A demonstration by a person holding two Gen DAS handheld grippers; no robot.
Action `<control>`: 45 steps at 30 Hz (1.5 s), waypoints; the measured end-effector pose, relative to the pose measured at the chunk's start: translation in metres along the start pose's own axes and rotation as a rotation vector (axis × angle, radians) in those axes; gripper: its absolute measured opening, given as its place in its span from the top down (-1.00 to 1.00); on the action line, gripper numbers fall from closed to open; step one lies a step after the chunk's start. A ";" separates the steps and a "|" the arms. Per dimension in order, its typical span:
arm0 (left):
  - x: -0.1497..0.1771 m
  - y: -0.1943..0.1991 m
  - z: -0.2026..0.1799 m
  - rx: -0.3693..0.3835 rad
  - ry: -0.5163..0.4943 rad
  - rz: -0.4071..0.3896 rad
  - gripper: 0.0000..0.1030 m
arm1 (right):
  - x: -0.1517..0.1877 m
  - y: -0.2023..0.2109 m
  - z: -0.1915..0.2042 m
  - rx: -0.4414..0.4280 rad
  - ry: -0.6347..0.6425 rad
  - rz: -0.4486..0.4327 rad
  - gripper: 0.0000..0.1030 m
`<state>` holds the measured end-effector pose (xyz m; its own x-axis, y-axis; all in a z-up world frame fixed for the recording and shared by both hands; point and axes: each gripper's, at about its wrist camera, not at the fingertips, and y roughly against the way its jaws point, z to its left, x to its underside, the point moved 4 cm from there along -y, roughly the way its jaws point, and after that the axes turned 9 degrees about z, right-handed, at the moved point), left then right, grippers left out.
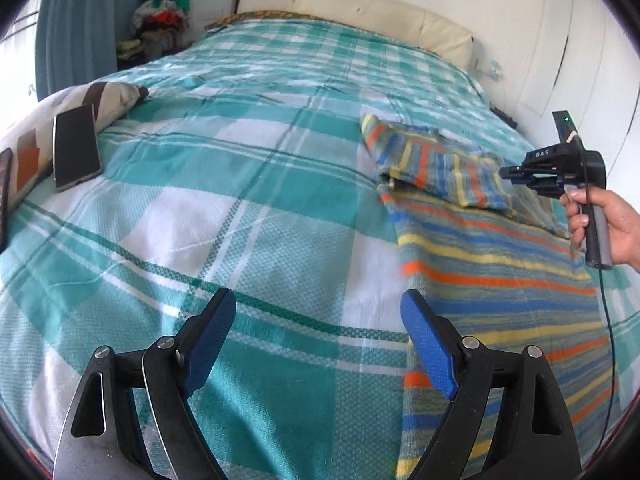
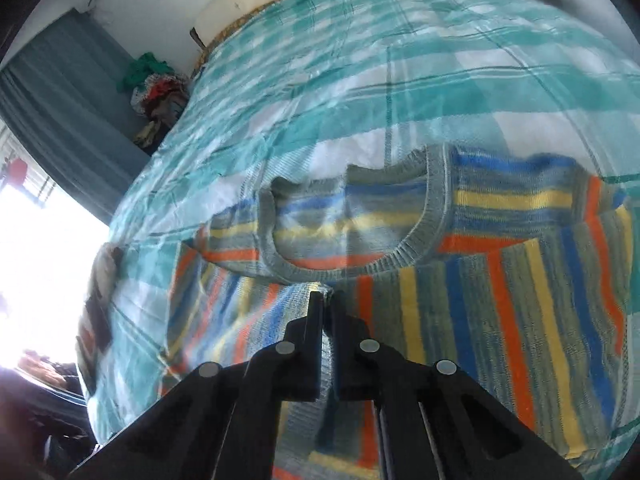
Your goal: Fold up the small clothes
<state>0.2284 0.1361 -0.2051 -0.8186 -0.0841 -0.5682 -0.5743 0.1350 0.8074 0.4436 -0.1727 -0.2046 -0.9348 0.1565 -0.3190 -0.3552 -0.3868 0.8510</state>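
A small striped knit sweater [image 1: 492,264] in orange, blue, yellow and grey-green lies on the bed at the right. Its sleeve is folded in over the body. My left gripper [image 1: 320,320] is open and empty, low over the bedspread just left of the sweater's edge. My right gripper [image 2: 327,295] is shut on the sweater's cuff edge, just below the grey neckline [image 2: 352,268]. The right gripper also shows in the left wrist view [image 1: 508,172], held by a hand over the sweater's far part.
The bed has a teal and white plaid bedspread [image 1: 240,184]. A patterned pillow [image 1: 52,128] with a phone [image 1: 76,148] on it lies at the left. A cream headboard [image 1: 360,12] is behind. A pile of clothes [image 1: 164,16] sits in the far left corner.
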 end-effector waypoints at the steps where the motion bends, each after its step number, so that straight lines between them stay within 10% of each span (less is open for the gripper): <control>1: 0.000 -0.001 -0.001 0.000 -0.003 -0.001 -0.67 | 0.002 -0.005 -0.004 0.012 -0.014 0.024 0.52; 9: 0.007 -0.007 -0.001 -0.017 -0.019 0.025 -0.67 | 0.051 0.031 0.025 -0.143 0.130 0.018 0.44; 13: 0.011 -0.011 0.008 -0.037 0.015 0.076 -0.67 | 0.094 -0.014 0.029 0.065 0.258 0.237 0.66; 16: 0.013 0.012 0.009 0.014 0.045 0.063 -0.68 | 0.109 0.021 0.033 0.097 0.287 0.151 0.59; 20: 0.015 0.029 -0.002 0.003 0.009 0.042 -0.83 | 0.151 0.090 0.025 0.101 0.332 0.012 -0.06; 32: 0.030 -0.012 0.040 -0.094 0.114 0.084 -0.94 | 0.277 0.197 -0.154 0.544 0.016 -0.241 -0.32; 36: 0.035 -0.021 0.025 -0.196 0.028 0.087 -0.99 | 0.277 0.187 -0.179 0.520 -0.056 -0.230 -0.51; 45: 0.036 -0.024 0.033 -0.147 0.052 0.087 -0.99 | 0.281 0.172 -0.184 0.439 -0.024 -0.245 -0.89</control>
<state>0.2133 0.1619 -0.2501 -0.8622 -0.1301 -0.4896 -0.4937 -0.0015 0.8696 0.1180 -0.3619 -0.2249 -0.8220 0.2175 -0.5263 -0.5219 0.0822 0.8490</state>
